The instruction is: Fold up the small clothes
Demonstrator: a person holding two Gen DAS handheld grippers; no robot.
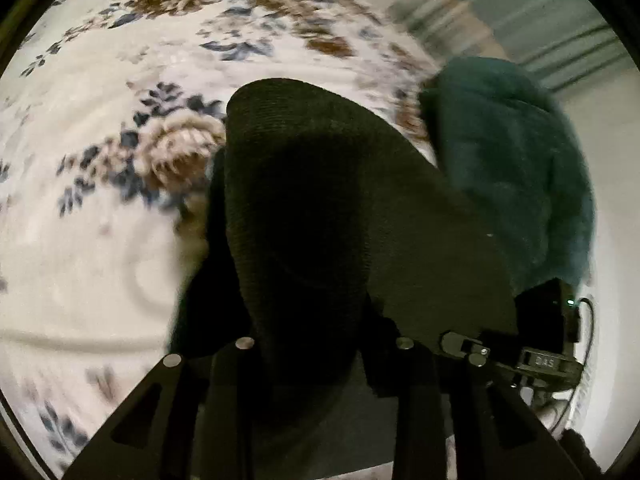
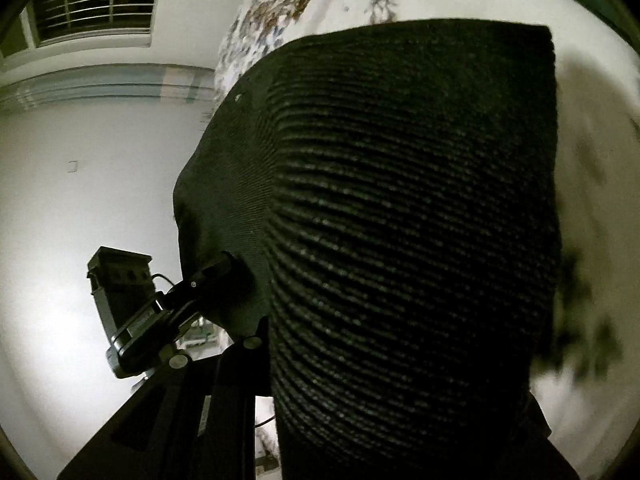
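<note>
A black ribbed knit garment [image 1: 320,208] hangs lifted above the floral bedsheet [image 1: 100,128] and covers the fingers in both wrist views. In the right wrist view the garment [image 2: 400,220] fills most of the picture. At its left edge there, my left gripper [image 2: 224,268] is shut on the fabric. In the left wrist view my right gripper [image 1: 458,342] is clamped on the garment's lower right edge. The cloth is stretched between the two grippers.
A teal fuzzy cloth [image 1: 512,168] lies at the bed's right side, just behind the black garment. Beyond the bed are a white wall [image 2: 80,168] and a barred window [image 2: 96,0]. The bedsheet [image 2: 288,0] shows above the garment.
</note>
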